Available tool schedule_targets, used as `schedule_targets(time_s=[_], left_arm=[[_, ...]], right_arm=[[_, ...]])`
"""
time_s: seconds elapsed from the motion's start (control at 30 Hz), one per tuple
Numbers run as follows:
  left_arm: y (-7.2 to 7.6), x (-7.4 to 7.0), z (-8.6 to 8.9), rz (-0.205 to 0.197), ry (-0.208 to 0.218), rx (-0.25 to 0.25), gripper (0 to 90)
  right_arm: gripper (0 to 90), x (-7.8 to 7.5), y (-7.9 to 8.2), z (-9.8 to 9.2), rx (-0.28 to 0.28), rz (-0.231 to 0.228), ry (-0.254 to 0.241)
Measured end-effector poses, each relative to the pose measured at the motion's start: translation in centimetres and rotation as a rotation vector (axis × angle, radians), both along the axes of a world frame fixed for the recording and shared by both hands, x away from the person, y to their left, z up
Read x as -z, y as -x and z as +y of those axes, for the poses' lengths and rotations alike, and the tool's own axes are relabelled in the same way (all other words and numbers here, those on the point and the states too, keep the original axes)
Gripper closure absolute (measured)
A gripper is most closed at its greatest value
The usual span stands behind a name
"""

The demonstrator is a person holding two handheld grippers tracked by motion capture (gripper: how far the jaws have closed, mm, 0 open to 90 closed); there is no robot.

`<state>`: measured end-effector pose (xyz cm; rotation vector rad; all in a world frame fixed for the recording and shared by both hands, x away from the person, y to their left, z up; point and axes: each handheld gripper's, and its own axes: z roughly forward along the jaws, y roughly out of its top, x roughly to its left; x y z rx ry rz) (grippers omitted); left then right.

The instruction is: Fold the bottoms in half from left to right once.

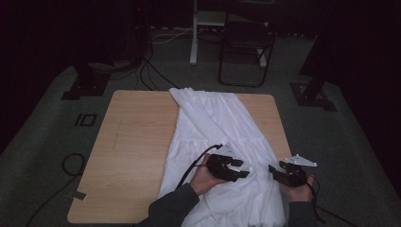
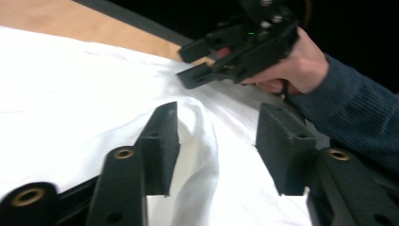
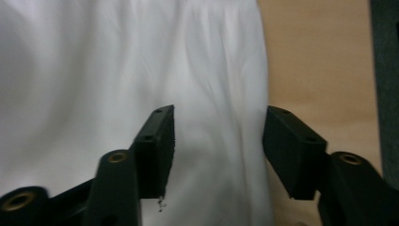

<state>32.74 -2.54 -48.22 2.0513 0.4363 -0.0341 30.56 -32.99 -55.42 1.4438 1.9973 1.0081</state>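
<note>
Lying lengthwise down the counter (image 1: 132, 142): white dress (image 1: 213, 123), hem nearest the person. Left gripper (image 1: 239, 169) and right gripper (image 1: 279, 172), both spread and empty, over its near right edge.

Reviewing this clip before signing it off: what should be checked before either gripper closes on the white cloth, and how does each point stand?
1. Left gripper jaws apart: ok, a raised fold of the white cloth sits between them, not pinched.
2. Right gripper jaws apart: ok, over the cloth's edge beside bare table.
3. Grippers clear of each other: ok, a gap shows in the high view.
4. Cloth flat on the table: not ok, wrinkled, near end hanging off.
5. Single layer in the left jaws: cannot tell.
</note>
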Motion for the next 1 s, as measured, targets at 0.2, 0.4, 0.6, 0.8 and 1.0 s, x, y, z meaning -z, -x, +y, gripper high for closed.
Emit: schedule_targets(time_s=[0.2,0.4,0.6,0.8,1.0], left_arm=[[0.0,-0.7,6.8,-0.067,-0.020,-0.198,47.2],[0.2,1.7,14.5,-0.071,-0.128,-0.441,43.0],[0.4,5.5,19.6,0.043,-0.207,-0.586,38.7],[0.1,7.4,19.3,0.083,-0.246,-0.597,38.2],[0.5,7.2,18.4,0.052,-0.243,-0.554,86.3]], right_arm=[[41.2,-3.3,1.0,2.7,-0.080,-0.081,-0.075],[38.9,-4.8,1.2,6.0,-0.174,-0.098,-0.094],[37.0,-3.2,0.3,8.4,-0.228,-0.010,-0.025],[63.5,-2.0,0.1,8.7,-0.278,0.056,0.000],[86.1,-2.4,0.5,8.5,-0.292,0.037,0.008]])
